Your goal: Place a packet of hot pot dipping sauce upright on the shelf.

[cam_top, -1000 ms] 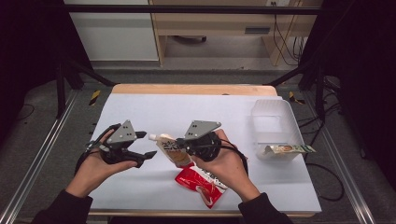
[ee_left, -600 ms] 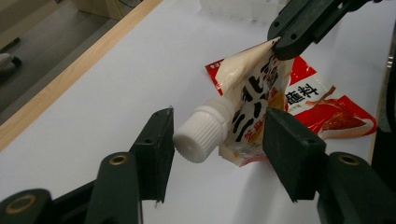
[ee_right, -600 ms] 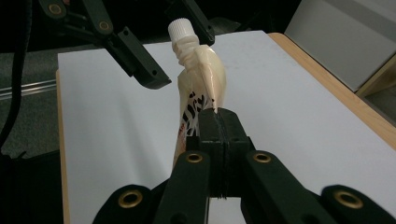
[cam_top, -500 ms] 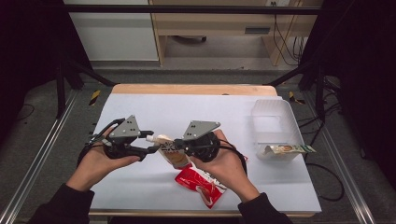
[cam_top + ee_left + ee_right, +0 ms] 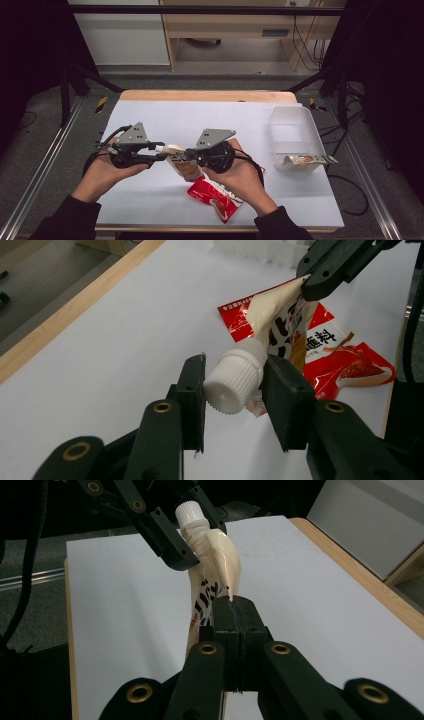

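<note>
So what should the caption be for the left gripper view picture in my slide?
Left gripper jaws closing around a pouch's white cap, above a red packet.

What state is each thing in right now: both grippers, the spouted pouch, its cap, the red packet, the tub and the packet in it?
Right gripper: shut on the pouch's edge.
Left gripper: jaws have just been closing around the cap, small gaps left.
Pouch: held up off the table.
Cap: on the spout.
Red packet: lying flat on the table.
Tub: open, no lid.
Green packet: sticking out over the tub's rim.
</note>
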Action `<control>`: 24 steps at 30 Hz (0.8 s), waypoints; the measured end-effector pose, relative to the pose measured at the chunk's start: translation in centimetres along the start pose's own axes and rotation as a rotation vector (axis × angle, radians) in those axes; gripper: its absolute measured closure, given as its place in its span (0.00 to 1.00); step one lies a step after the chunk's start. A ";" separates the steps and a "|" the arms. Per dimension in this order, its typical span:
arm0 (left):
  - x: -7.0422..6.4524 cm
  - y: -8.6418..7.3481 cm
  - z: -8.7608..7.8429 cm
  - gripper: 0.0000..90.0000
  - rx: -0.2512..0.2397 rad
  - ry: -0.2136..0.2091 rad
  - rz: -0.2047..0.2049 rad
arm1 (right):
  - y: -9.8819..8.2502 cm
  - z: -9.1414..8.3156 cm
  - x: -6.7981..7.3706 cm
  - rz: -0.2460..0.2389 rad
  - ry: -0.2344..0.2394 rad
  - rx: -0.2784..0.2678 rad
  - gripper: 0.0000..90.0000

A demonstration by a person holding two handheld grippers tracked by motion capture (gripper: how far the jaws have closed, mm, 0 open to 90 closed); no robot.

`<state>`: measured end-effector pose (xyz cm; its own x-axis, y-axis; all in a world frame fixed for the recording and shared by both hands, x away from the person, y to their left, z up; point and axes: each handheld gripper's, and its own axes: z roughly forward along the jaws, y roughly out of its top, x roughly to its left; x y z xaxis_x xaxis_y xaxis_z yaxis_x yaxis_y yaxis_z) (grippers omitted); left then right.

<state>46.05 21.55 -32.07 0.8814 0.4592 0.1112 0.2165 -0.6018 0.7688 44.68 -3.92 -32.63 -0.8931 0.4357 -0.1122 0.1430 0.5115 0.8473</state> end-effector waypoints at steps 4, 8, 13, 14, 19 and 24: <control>0.2 -0.1 0.2 0.68 0.006 0.001 0.000 | 0.0 0.2 0.2 -0.007 0.003 0.007 1.00; 0.1 -0.2 0.2 0.70 0.007 -0.006 0.003 | -0.1 0.2 0.0 0.000 0.005 0.004 1.00; -0.2 0.0 -0.2 0.77 -0.001 -0.016 0.009 | -0.3 0.1 -0.3 0.012 0.000 -0.003 1.00; -0.4 0.2 -0.2 0.78 0.002 -0.009 0.015 | -0.3 0.0 -0.4 0.016 -0.003 -0.007 1.00; -0.7 0.8 -0.3 0.79 0.012 -0.009 0.036 | -0.5 -0.2 -0.6 0.018 -0.005 -0.005 1.00; -1.1 0.9 -0.2 0.79 0.014 -0.011 0.044 | -0.8 -0.4 -0.8 0.031 -0.004 -0.010 1.00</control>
<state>45.23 20.60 -31.36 0.8946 0.4253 0.1375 0.1837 -0.6303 0.7543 45.14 -4.93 -33.01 -0.8867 0.4541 -0.0876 0.1664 0.4901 0.8556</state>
